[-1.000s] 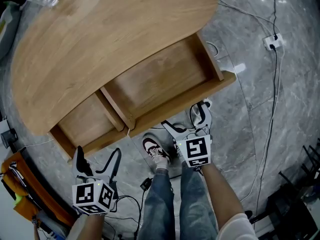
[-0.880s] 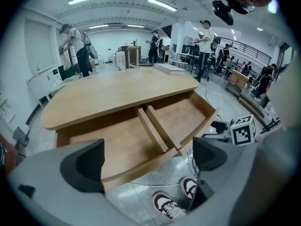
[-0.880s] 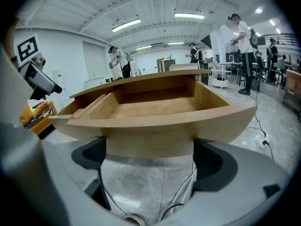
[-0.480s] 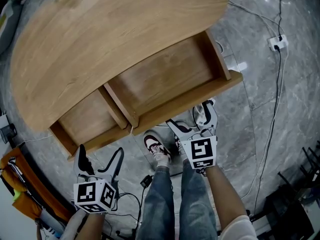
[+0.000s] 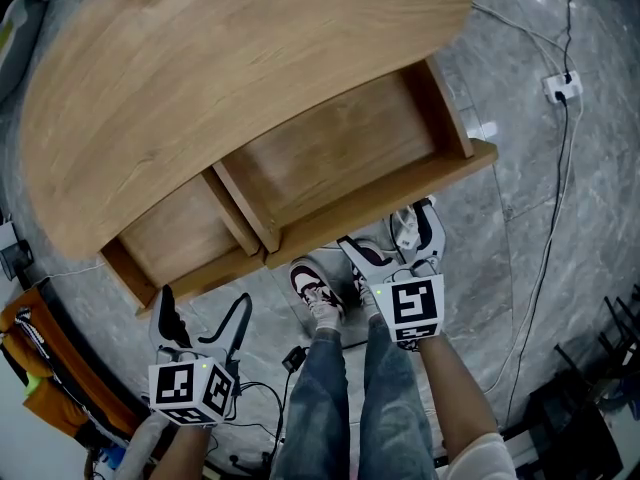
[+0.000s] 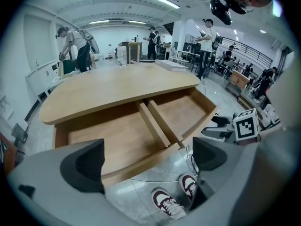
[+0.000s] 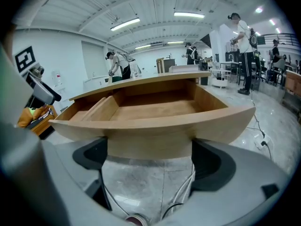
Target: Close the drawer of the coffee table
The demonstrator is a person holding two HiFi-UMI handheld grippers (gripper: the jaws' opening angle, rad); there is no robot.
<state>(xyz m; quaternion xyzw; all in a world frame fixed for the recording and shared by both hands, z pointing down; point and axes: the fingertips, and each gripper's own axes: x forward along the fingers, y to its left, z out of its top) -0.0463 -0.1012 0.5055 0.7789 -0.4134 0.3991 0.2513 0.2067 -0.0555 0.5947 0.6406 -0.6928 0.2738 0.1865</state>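
The wooden coffee table point(image 5: 220, 78) has its drawer point(image 5: 340, 153) pulled out toward me, with a divider point(image 5: 245, 213) splitting it into two bare compartments. My right gripper point(image 5: 390, 230) is open just in front of the right part of the drawer front point(image 5: 400, 196). In the right gripper view the curved drawer front point(image 7: 155, 124) fills the space just ahead of the right gripper point(image 7: 148, 157), between its spread pads. My left gripper point(image 5: 203, 313) is open, held back from the drawer's left end. From the left gripper point(image 6: 148, 161), the drawer point(image 6: 117, 142) lies ahead, apart.
The person's shoes point(image 5: 312, 290) stand on the grey marble floor below the drawer. Cables point(image 5: 545, 258) run to a power strip point(image 5: 562, 88) at the right. An orange bag point(image 5: 40, 368) sits at the left. People stand far behind the table.
My right gripper has edged closer to the drawer front. The drawer stays as far out as before, and the left gripper has hardly moved.
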